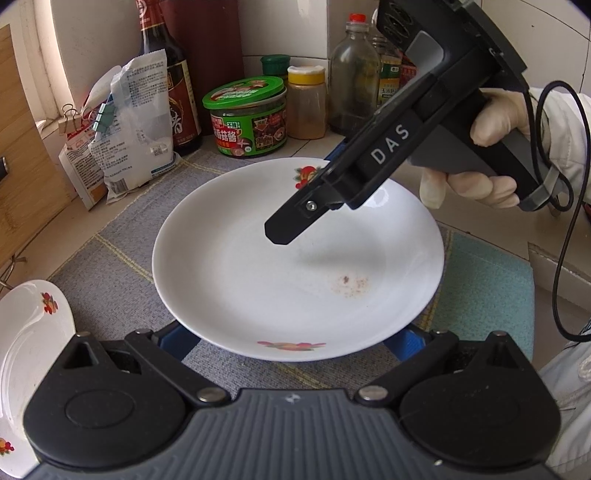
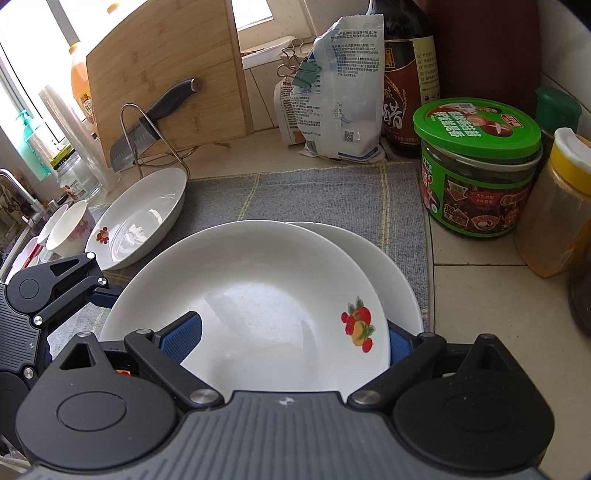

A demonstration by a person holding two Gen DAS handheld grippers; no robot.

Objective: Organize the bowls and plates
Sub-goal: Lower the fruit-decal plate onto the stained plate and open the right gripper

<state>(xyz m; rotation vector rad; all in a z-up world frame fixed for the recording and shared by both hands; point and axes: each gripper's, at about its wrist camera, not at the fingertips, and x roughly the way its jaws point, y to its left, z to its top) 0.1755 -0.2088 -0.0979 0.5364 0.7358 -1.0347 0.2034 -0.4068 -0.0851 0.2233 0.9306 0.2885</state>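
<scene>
A pale tiled table (image 2: pixel 491 295) is backed by white tiled walls (image 1: pixel 295 26), and part of it is covered by a grey checked mat (image 2: pixel 314 192). Daylight is admitted through a window (image 2: pixel 22 74) at the left, behind a propped bamboo cutting board (image 2: pixel 166 66).

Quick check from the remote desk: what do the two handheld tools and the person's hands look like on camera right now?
The right tool is black with a grey pistol handle, white "DAS" lettering on its body and a silver screw near the tip; a black cable loops from it. The hand wears a pale glove and a white sleeve. The left tool has a ribbed grey base, black linkages with silver pivots and blue pads.
</scene>
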